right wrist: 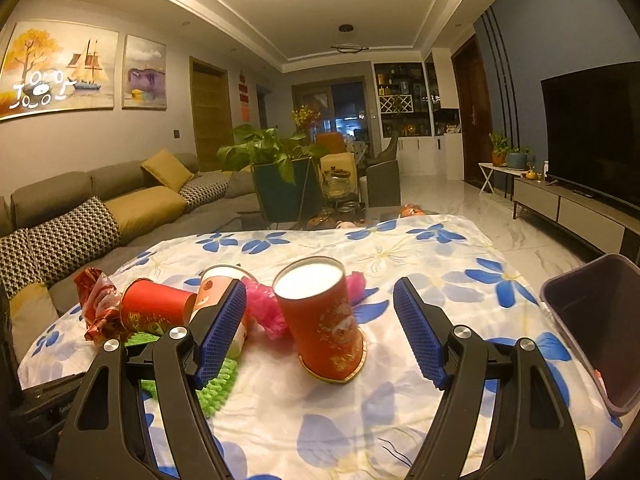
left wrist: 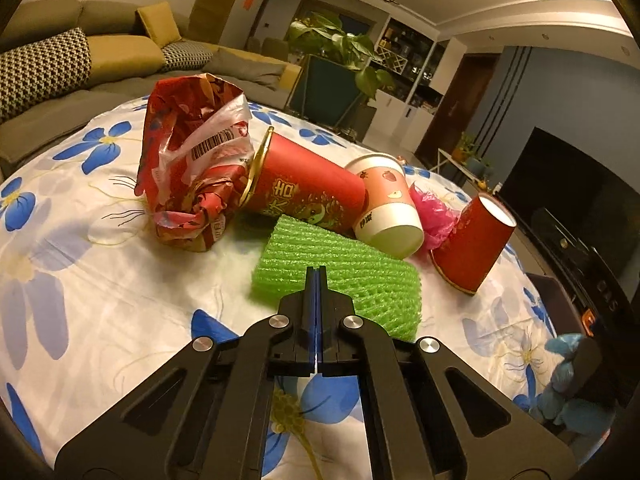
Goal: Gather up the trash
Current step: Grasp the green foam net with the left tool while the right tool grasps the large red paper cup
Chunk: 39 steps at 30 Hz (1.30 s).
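My right gripper (right wrist: 320, 332) is spread wide, with the upturned red cup (right wrist: 322, 316) standing straight ahead between its pads. I'd ease forward, squeeze at mid-body gently so the paper doesn't crush, then carry it to the bin (right wrist: 592, 332) on my right. The pink bag (right wrist: 260, 308) touches the cup behind-left. My left gripper (left wrist: 316, 276) is pressed together, empty, over green foam (left wrist: 340, 276).

bin (right wrist: 592, 328) cut off at right edge, pink bag (left wrist: 434, 216) half hidden behind cups
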### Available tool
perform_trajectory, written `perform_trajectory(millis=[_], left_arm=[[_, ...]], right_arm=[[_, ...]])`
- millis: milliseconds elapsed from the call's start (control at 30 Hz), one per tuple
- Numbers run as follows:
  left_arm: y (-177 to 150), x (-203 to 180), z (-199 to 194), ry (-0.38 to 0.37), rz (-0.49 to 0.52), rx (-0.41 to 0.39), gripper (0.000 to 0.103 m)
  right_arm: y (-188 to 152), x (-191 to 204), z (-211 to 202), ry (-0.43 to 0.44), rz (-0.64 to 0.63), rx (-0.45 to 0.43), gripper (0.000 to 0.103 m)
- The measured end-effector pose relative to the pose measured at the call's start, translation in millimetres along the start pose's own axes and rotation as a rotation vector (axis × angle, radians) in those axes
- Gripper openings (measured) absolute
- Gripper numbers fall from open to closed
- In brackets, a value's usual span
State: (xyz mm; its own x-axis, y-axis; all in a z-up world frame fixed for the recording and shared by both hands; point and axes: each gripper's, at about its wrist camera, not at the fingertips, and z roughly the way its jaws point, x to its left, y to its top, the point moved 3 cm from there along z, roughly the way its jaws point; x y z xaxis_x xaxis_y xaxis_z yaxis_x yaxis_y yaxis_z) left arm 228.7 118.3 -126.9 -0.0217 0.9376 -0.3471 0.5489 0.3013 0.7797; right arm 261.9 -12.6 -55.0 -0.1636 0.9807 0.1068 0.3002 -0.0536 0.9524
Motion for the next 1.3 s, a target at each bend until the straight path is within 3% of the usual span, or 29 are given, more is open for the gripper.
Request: perform_trajectory(millis=[100, 133, 167, 200, 233, 400, 533, 633, 767, 1000, 1233, 1300], left_arm=[[1, 1, -8, 0.060, 0.039, -0.022, 0.000], [2, 1, -11, 0.078, 0.054, -0.032, 0.016], [3, 1, -12, 0.086, 0.056, -0.037, 0.045], [4, 4, -13, 0.099, 0.047, -0.048, 0.060], [5, 6, -14, 0.094, 0.033, -0.064, 0.067], [13, 6, 4, 0.082, 0.034, -0.003, 0.067], [9, 3, 24, 0.094, 0.060, 0.074, 0.041], [8, 0, 24, 0.082, 0.076, 0.074, 0.024], [9, -3, 16, 0.071, 0.086, 0.052, 0.012], [13, -7, -21, 0.031, 0.057, -0.028, 0.010], [15, -12, -49, 0.016, 0.053, -0.080, 0.010], [15, -13, -53, 0.024, 0.060, -0.091, 0.010]], right_arm=[[0, 3, 5, 0.003, -0.002, 0.004, 0.074], [0, 3, 6, 0.003, -0.003, 0.004, 0.074], [1, 4, 7, 0.002, -0.002, 0.001, 0.074], [2, 4, 9, 0.001, 0.001, 0.000, 0.074], [2, 3, 10, 0.001, 0.005, 0.001, 0.074], [2, 2, 14, 0.003, 0.017, 0.009, 0.074], [3, 3, 17, 0.007, 0.012, 0.014, 0.074], [2, 5, 20, 0.010, 0.007, 0.021, 0.074], [3, 7, 27, 0.016, 0.010, 0.041, 0.074], [3, 6, 42, 0.018, 0.017, 0.085, 0.074], [-2, 4, 56, 0.013, 0.021, 0.149, 0.056], [-2, 2, 55, 0.018, 0.032, 0.147, 0.055]])
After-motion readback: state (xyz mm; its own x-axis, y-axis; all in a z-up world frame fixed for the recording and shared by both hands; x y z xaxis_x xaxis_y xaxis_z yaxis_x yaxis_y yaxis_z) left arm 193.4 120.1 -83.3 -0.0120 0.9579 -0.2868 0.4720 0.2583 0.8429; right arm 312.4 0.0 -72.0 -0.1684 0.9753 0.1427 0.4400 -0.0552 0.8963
